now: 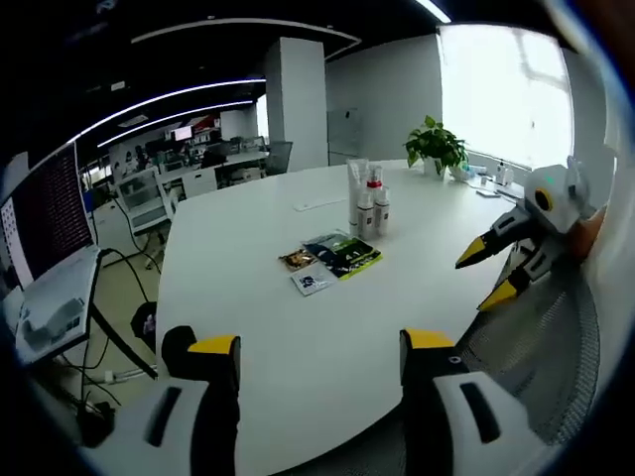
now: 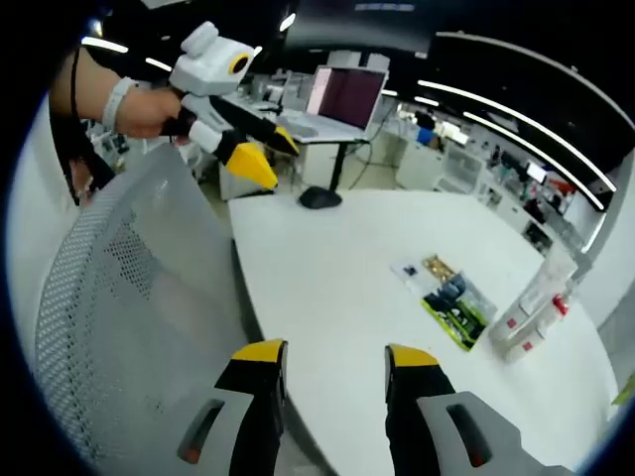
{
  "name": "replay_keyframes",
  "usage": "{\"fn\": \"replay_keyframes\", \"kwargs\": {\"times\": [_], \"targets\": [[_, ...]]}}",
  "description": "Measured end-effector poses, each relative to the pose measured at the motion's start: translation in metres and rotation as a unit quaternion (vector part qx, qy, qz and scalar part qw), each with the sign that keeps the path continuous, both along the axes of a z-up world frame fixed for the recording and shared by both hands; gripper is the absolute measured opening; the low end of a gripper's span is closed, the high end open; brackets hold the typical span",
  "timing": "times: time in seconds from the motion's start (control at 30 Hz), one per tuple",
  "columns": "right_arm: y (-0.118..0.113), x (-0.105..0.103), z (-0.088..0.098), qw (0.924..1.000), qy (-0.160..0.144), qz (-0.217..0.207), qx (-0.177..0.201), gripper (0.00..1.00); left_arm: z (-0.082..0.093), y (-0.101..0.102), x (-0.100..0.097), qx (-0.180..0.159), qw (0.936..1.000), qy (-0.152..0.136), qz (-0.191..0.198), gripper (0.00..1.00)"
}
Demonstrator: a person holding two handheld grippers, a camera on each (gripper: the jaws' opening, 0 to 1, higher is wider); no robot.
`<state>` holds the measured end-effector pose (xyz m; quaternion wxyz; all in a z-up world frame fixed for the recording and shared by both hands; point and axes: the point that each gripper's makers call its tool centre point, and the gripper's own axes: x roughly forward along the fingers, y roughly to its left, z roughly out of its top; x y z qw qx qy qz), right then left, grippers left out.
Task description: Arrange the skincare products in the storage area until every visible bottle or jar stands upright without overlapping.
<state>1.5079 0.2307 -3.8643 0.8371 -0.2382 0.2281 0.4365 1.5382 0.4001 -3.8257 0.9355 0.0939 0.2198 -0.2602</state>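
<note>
Open-plan office: a large white table (image 1: 298, 327) carries a cluster of upright skincare bottles (image 1: 365, 203) near its middle, with flat sachets and leaflets (image 1: 332, 260) just beside them. The left gripper view adds a potted plant (image 1: 435, 147) at the far edge; the right gripper view adds a mesh chair back (image 2: 129, 288) and an open laptop (image 2: 342, 99). Left gripper (image 1: 317, 347) and right gripper (image 2: 332, 357) hover with jaws apart, holding nothing, well apart from the bottles.
</note>
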Motion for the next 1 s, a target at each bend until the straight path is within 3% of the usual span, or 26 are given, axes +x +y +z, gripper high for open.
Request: {"fn": "replay_keyframes", "kwargs": {"times": [0.17, 0.37, 0.47, 0.53, 0.73, 0.87, 1.0], "targets": [[0.002, 0.008, 0.022, 0.9982, -0.014, -0.017, 0.055, 0.46, 0.0, 0.004, 0.003, -0.006, 0.9994, -0.026, 0.021, 0.72], [0.008, 0.009, 0.028, 0.9943, 0.008, -0.026, 0.104, 0.68, 0.002, 0.008, 0.012, -0.028, 0.9981, -0.035, 0.043, 0.77], [0.01, 0.009, 0.029, 0.9925, 0.017, -0.029, 0.117, 0.77, -0.001, 0.005, 0.012, -0.028, 0.998, -0.036, 0.045, 0.77], [0.012, 0.011, 0.029, 0.9905, 0.026, -0.033, 0.131, 0.83, -0.01, 0.001, 0.01, -0.002, 0.9993, -0.029, 0.023, 0.77], [0.013, 0.009, 0.012, 0.9892, 0.071, -0.046, 0.12, 0.9, -0.014, 0.0, 0.009, 0.012, 0.9995, -0.028, 0.012, 0.75], [0.012, 0.01, 0.01, 0.988, 0.082, -0.052, 0.12, 0.89, -0.013, 0.001, 0.009, -0.001, 0.9995, -0.029, 0.01, 0.7], [0.01, 0.014, 0.009, 0.9865, 0.083, -0.063, 0.126, 0.96, -0.009, 0.001, 0.01, -0.007, 0.9991, -0.042, 0.007, 0.69]]}}
